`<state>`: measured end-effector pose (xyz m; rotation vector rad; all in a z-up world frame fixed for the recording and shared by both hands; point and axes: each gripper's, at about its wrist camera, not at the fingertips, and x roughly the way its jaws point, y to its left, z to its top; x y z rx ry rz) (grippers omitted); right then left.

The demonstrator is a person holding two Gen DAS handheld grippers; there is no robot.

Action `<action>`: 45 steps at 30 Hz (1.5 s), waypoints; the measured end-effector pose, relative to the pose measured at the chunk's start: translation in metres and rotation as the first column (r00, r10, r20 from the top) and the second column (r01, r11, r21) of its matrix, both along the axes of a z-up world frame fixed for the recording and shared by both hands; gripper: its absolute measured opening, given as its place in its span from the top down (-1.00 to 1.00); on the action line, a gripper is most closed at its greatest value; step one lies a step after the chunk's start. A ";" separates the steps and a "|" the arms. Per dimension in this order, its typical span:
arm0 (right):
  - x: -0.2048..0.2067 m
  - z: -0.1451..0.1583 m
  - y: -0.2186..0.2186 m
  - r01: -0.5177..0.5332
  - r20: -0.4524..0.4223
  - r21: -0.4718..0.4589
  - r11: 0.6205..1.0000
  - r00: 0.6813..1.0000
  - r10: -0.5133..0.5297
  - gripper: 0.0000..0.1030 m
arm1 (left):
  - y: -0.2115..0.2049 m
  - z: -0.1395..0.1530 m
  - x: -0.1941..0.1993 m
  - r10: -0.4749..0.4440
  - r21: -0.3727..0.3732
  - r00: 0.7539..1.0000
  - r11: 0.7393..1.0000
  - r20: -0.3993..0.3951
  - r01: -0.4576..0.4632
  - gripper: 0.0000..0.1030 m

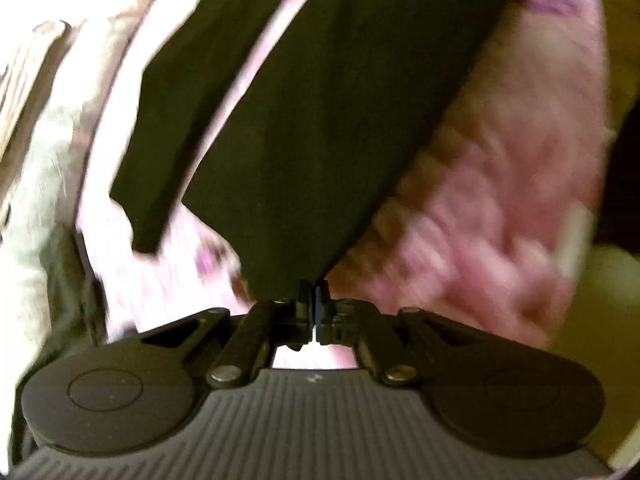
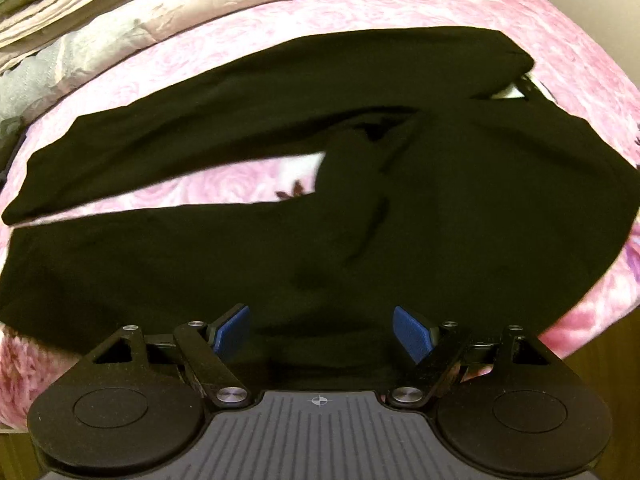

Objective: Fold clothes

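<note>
Left tongs (image 1: 313,294) are clamped on an edge of the black garment (image 1: 304,120), which runs away from them across the pink floral bedspread (image 1: 480,220); this view is blurred. Right tongs (image 2: 322,334) stand wide apart over the same black garment (image 2: 280,256), their blue pads (image 2: 412,332) gripping nothing. Pale folded bedding (image 2: 200,12) lies beyond.

Two matching black grippers

Left gripper (image 1: 314,300) and right gripper (image 2: 322,330): black linkage arms, silver rivets, ribbed grey bases (blue pads (image 2: 412,332)).
</note>
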<state>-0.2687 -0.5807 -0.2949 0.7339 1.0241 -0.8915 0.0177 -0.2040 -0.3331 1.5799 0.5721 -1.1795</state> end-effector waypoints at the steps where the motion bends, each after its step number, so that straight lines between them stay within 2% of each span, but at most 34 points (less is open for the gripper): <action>1: -0.007 0.000 0.001 0.005 0.001 -0.001 1.000 1.000 -0.005 -0.58 | 0.011 0.002 -0.010 -0.006 0.032 1.000 0.999 -0.005 0.007 0.99; 4: -0.033 -0.001 0.004 0.051 0.004 0.000 0.999 0.999 -0.051 -0.58 | 0.026 -0.002 -0.030 0.006 0.111 1.000 0.994 -0.020 -0.004 0.99; 10: -0.084 -0.003 0.008 0.172 0.015 0.046 0.984 0.985 -0.173 -0.58 | 0.017 -0.010 -0.054 0.092 0.218 0.996 0.972 -0.019 -0.086 1.00; 14: -0.112 0.001 0.000 0.260 0.047 0.045 0.965 0.964 -0.262 -0.58 | 0.022 0.001 -0.072 0.059 0.275 0.997 0.961 -0.058 -0.041 1.00; 16: -0.126 0.001 -0.006 0.310 0.070 0.055 0.949 0.947 -0.313 -0.58 | 0.026 0.004 -0.081 0.039 0.302 0.998 0.953 -0.051 -0.022 0.99; 19: -0.145 -0.002 -0.016 0.377 0.110 0.085 0.922 0.916 -0.385 -0.58 | 0.025 0.011 -0.084 0.034 0.326 0.999 0.945 -0.018 -0.027 0.85; 21: -0.155 0.001 -0.020 0.419 0.127 0.098 0.903 0.895 -0.428 -0.58 | 0.016 0.020 -0.077 0.054 0.321 0.998 0.946 -0.019 -0.045 0.66; 22: -0.159 0.003 -0.022 0.438 0.128 0.094 0.894 0.885 -0.447 -0.58 | 0.008 0.027 -0.073 0.070 0.303 0.997 0.951 -0.027 -0.059 0.49; 26: -0.169 0.022 -0.028 0.497 0.084 -0.002 0.868 0.865 -0.495 -0.58 | -0.037 0.048 -0.052 0.086 0.201 0.995 0.977 -0.041 -0.076 0.46; 28: -0.171 0.033 -0.031 0.523 0.028 -0.089 0.847 0.852 -0.523 -0.58 | -0.070 0.048 -0.043 0.037 0.150 0.998 0.988 -0.041 -0.031 0.46; 30: -0.174 0.042 -0.036 0.554 0.027 -0.115 0.824 0.831 -0.555 -0.58 | -0.105 0.046 -0.041 -0.019 0.100 0.999 0.995 -0.046 0.023 0.38; 33: -0.180 0.054 -0.044 0.582 0.064 -0.133 0.802 0.813 -0.579 -0.58 | -0.167 0.047 -0.047 -0.099 0.011 0.992 0.995 -0.074 0.100 0.36; 37: -0.193 0.063 -0.062 0.600 0.097 -0.150 0.786 0.800 -0.592 -0.58 | -0.249 0.066 -0.069 -0.134 -0.123 0.977 0.986 -0.165 0.115 0.35; 40: -0.209 0.061 -0.083 0.585 0.091 -0.179 0.791 0.811 -0.579 -0.58 | -0.307 0.080 -0.099 -0.165 -0.209 0.962 0.971 -0.216 0.120 0.27; 45: -0.234 0.040 -0.128 0.479 0.060 -0.229 0.847 0.876 -0.479 -0.58 | -0.393 0.084 -0.157 -0.174 -0.250 0.934 0.964 -0.312 0.096 0.19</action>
